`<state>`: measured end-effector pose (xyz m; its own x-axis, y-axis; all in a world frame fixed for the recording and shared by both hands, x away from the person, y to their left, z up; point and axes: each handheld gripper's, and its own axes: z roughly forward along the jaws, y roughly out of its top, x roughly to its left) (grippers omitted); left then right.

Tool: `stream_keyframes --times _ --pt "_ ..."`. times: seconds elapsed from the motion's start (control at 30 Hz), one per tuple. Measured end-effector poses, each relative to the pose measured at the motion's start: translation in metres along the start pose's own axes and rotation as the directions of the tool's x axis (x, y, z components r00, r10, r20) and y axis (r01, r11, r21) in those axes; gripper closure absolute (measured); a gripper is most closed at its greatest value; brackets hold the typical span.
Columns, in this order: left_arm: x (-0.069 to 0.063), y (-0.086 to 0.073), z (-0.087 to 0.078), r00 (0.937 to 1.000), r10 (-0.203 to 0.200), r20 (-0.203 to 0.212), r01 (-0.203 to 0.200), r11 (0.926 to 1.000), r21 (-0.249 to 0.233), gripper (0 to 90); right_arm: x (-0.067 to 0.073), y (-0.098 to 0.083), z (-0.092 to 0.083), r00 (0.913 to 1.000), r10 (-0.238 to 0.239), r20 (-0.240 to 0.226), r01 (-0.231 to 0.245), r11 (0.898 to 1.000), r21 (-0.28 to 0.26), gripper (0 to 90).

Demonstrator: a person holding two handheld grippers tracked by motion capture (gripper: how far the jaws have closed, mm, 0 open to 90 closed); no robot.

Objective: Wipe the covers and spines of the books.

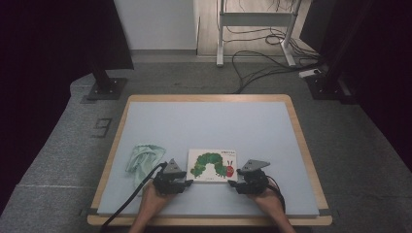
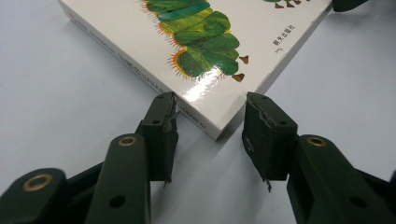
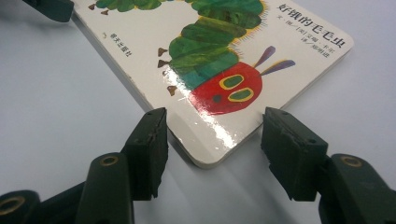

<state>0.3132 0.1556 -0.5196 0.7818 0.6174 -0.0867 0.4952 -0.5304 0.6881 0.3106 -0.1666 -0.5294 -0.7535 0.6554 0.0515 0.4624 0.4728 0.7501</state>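
Both grippers low on table — left gripper (image 1: 186,183), right gripper (image 1: 232,183) — jaws straddling book (image 1: 212,165) corners

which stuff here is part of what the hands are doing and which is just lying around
In the job:
book, flat on the table
left gripper, jaws either side of one near corner
right gripper, jaws either side of the other near corner

Lying about:
cloth, crumpled left of the book
cables on the floor beyond the table
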Motion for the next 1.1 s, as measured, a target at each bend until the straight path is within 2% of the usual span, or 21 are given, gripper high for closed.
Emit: stream_keyframes --times 0.13,0.3,0.5,0.63,0.77,0.97,1.1 --pt "0.006 0.006 0.005 1.0 -0.004 -0.006 0.004 1.0 -0.002 55.7 -0.006 0.003 0.003 0.9998 0.012 0.015 -0.012 1.0 -0.008 42.2" --pt "0.015 0.008 0.008 0.9996 -0.027 0.011 0.027 0.9995 -0.017 56.3 -0.012 0.006 0.007 0.9993 0.021 0.031 -0.021 1.0 -0.015 44.0" --pt "0.021 0.017 0.013 0.9997 -0.016 -0.017 0.016 0.9999 -0.006 57.6 -0.02 0.011 0.013 0.9983 0.032 0.049 -0.031 0.999 -0.023 45.5" --pt "0.028 0.021 0.016 0.9997 -0.02 -0.016 0.02 0.9998 -0.008 58.0 -0.025 0.015 0.017 0.9973 0.039 0.063 -0.038 0.999 -0.024 46.6" --pt "0.031 0.027 0.019 0.9993 -0.006 -0.038 0.006 1.0 0.002 58.8 -0.029 0.019 0.02 0.9963 0.042 0.076 -0.04 0.999 -0.021 47.1" --pt "0.042 0.03 0.024 0.9986 -0.04 -0.033 0.039 0.9991 -0.018 59.4 -0.036 0.025 0.026 0.9951 0.047 0.087 -0.046 0.999 -0.02 47.2" --pt "0.045 0.033 0.026 0.998 -0.037 -0.052 0.036 0.9993 -0.013 59.9 -0.039 0.029 0.03 0.9939 0.056 0.095 -0.055 0.998 -0.019 47.1"
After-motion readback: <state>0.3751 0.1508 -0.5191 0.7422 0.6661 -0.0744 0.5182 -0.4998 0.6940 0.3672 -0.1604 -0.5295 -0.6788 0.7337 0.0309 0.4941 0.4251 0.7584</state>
